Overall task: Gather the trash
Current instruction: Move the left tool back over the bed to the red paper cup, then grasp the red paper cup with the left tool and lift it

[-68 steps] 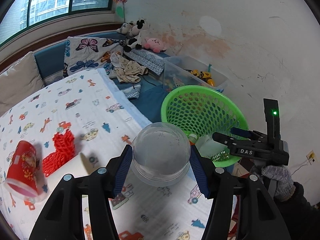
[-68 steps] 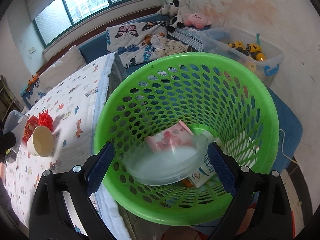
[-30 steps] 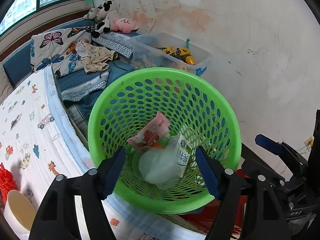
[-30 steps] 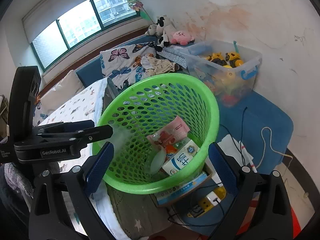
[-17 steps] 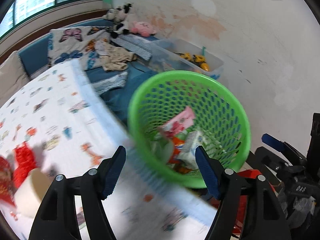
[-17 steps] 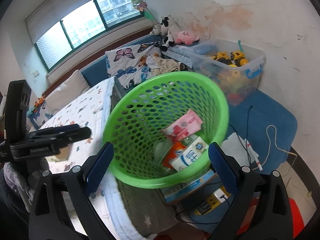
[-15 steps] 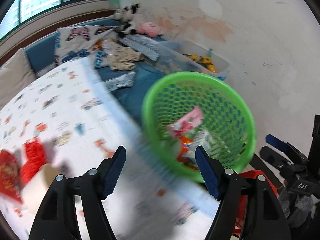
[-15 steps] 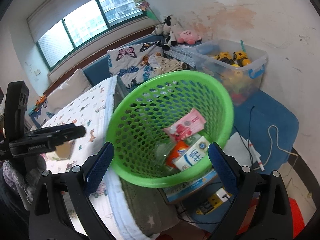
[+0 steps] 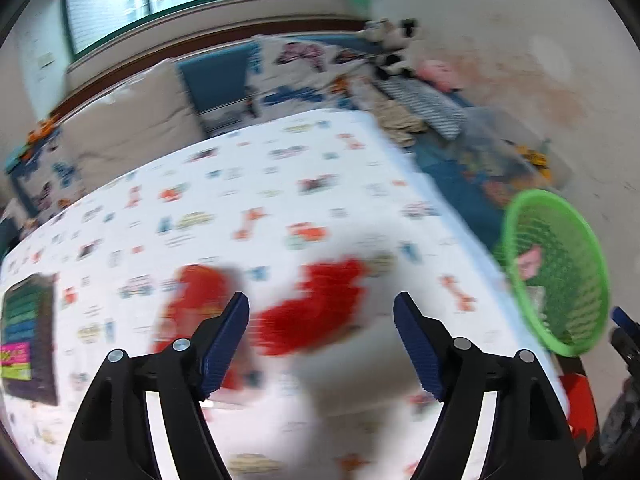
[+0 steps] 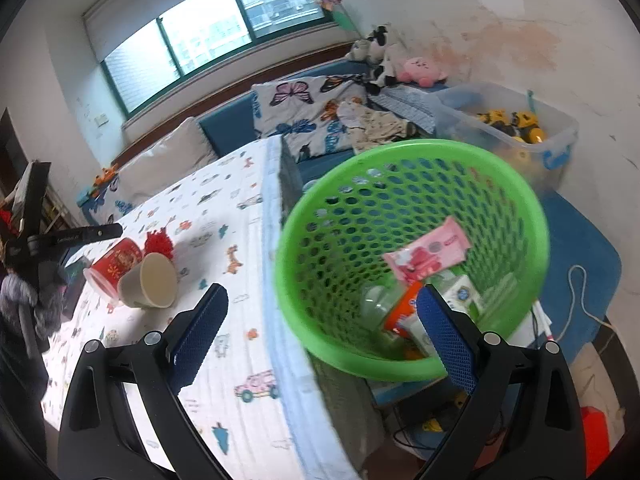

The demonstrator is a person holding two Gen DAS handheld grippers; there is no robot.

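Left tool: our left tool (image 9: 321, 334) stands wide open with nothing between its pads; its jaws have just been opening a little further, and the left wrist view is smeared with motion.
Right tool: our right tool (image 10: 322, 330) is also spread wide and empty, hanging over the bed edge with the green basket (image 10: 516, 200) filling the centre right of its frame.
Trash left to collect: a red paper cup (image 10: 114, 266), a beige cup (image 10: 148, 282) and a red honeycomb ornament (image 10: 159, 243) lie close together on the printed bed sheet (image 10: 240, 360), at the middle left of the right wrist view.
Key relation: in the left wrist view the red ornament (image 9: 316, 304) sits just above the gap between the left tool's pads, and the red cup (image 9: 198, 300) just behind its left pad, so we judge the left hand far nearer than the right.
Cup axis: both cups lie on their sides, mouths turned toward the lower part of the right wrist frame.
Basket: at the right edge of the left wrist view, off the bed edge, already holding a pink wrapper (image 10: 426, 250) and cartons.
Our likely next move: lower the left tool onto one of the red pieces.
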